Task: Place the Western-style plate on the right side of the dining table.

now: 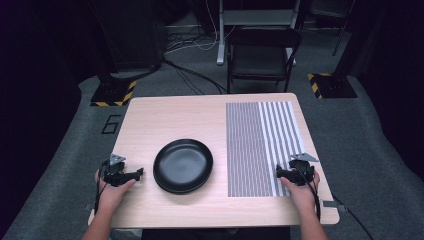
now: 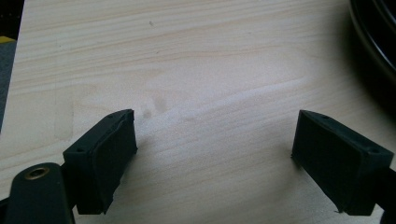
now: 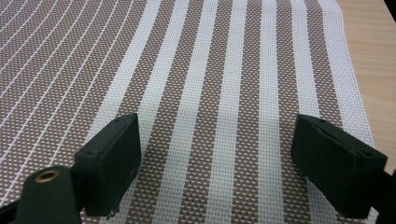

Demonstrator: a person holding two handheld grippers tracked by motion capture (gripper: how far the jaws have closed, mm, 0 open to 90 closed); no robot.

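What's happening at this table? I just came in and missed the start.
A person holds a gripper in each hand. The left gripper rests open on the bare table beside a black plate, not touching it. The right gripper sits open over the near edge of a striped placemat. Neither holds anything.

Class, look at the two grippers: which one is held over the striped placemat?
The right gripper. It hovers, jaws open, over the striped placemat; the left gripper is over bare table beside the black plate.

A wooden table [image 1: 170, 115] holds a black plate [image 1: 183, 165] left of a striped mat [image 1: 260, 145]. The left gripper [image 1: 139, 173] rests beside the plate; the right gripper [image 1: 280, 173] rests on the mat.
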